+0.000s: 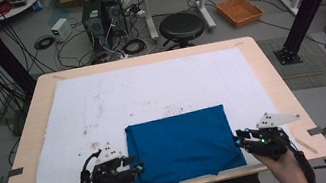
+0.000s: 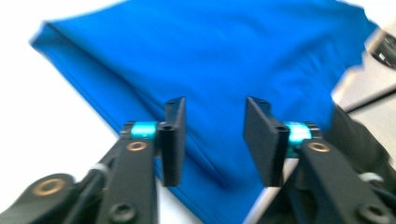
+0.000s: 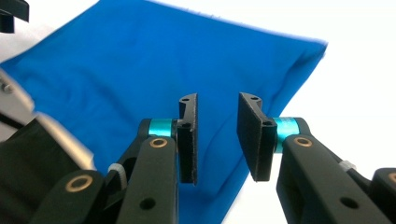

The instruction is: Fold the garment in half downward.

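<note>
Left gripper: jaws spread, nothing between them; tips sit at the near-left corner of the folded blue cloth. In the left gripper view the left gripper has its 2 black pads apart with blue fabric showing through the gap, over the cloth's folded edge.

Right gripper: jaws also spread, tips at the cloth's right edge near its near-right corner. In the right gripper view the right gripper stands with a clear gap between the pads, the cloth's edge running beneath them; whether the pads touch the fabric cannot be told.

Cloth: folded to a rough rectangle, lying flat with slight wrinkles, at the near edge of the table, about centred between left and right edges. It rests on a white mat that covers most of the tabletop; the mat carries brown stains left of the cloth.

A hand holds each gripper, coming in from the near edge.

Beyond the far edge: a black round stool, computer towers, an orange tray on the floor.
</note>
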A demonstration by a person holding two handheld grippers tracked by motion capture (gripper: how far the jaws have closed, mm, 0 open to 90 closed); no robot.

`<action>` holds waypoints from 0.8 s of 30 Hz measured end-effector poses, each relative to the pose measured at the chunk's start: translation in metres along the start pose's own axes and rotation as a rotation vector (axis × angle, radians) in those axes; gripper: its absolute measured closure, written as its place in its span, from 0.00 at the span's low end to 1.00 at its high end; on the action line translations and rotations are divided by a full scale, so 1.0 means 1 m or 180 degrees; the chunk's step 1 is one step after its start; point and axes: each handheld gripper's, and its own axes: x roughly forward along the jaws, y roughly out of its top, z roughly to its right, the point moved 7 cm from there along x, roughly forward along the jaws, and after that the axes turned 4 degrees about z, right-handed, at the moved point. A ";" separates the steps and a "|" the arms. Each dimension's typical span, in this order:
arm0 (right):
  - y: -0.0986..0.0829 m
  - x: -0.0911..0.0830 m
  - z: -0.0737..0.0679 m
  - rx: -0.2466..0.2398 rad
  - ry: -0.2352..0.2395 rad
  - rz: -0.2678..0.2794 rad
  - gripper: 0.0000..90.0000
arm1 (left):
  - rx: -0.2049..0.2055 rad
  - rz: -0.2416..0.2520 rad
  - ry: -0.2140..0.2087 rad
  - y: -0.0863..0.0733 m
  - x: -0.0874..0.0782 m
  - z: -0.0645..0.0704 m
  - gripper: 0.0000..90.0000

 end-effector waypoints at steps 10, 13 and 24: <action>0.042 0.063 0.074 0.0364 -0.0447 0.0182 0.69 | -0.0015 0.0351 0.0570 0.044 0.048 -0.070 0.56; 0.038 0.086 0.091 0.0510 -0.0558 0.0061 0.66 | -0.0099 0.0217 0.0695 0.039 0.065 -0.087 0.57; 0.024 0.111 0.094 0.0436 -0.0435 -0.0221 0.95 | -0.0266 -0.0138 0.0547 0.020 0.081 -0.092 0.88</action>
